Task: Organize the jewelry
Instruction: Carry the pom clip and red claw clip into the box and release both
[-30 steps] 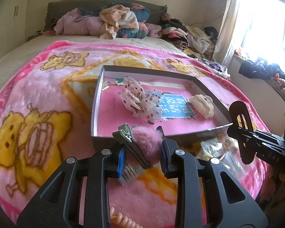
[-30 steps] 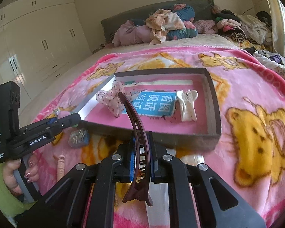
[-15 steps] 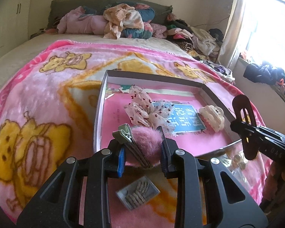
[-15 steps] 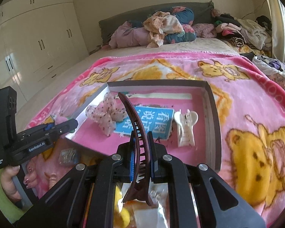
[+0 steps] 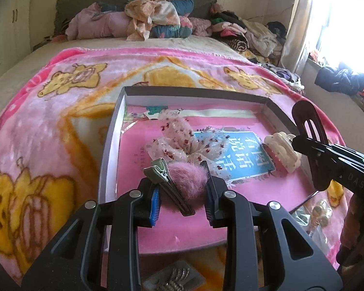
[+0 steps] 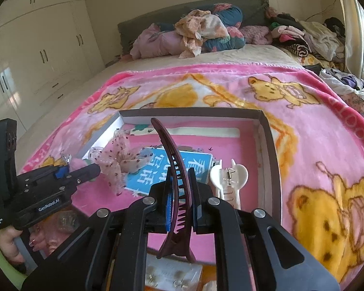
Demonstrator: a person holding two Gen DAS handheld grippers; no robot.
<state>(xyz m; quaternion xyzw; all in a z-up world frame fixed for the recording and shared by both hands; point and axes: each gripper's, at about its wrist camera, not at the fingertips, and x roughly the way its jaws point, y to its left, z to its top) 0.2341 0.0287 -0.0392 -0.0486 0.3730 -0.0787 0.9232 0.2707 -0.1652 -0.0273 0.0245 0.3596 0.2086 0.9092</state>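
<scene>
Both grippers hang over the near end of a shallow box [image 5: 110, 140] that sits on a pink bear blanket [image 5: 48, 126] spread across the bed. The left gripper [image 5: 182, 189] is closed partway on a pink fluffy hair clip [image 5: 185, 181], its pads pressing the fur ball so the metal clip sticks out forward and to the left. The right gripper [image 6: 180, 208] is clamped tight on a long dark red hair clip [image 6: 174, 169], pinched across its middle so the curved spine stands up and the teeth face right, which keeps it from swinging. The box appears to be the collecting place: a spotted gauze bow [image 6: 120, 161] and a cream claw clip [image 6: 228, 179] already lie inside on a blue card [image 6: 157, 169]. Small packets [image 6: 172, 276] wait on the blanket in front of the box, perhaps earrings, though they are too blurred to be sure. Each clip is carried over the box floor, so letting go there looks like the next step
</scene>
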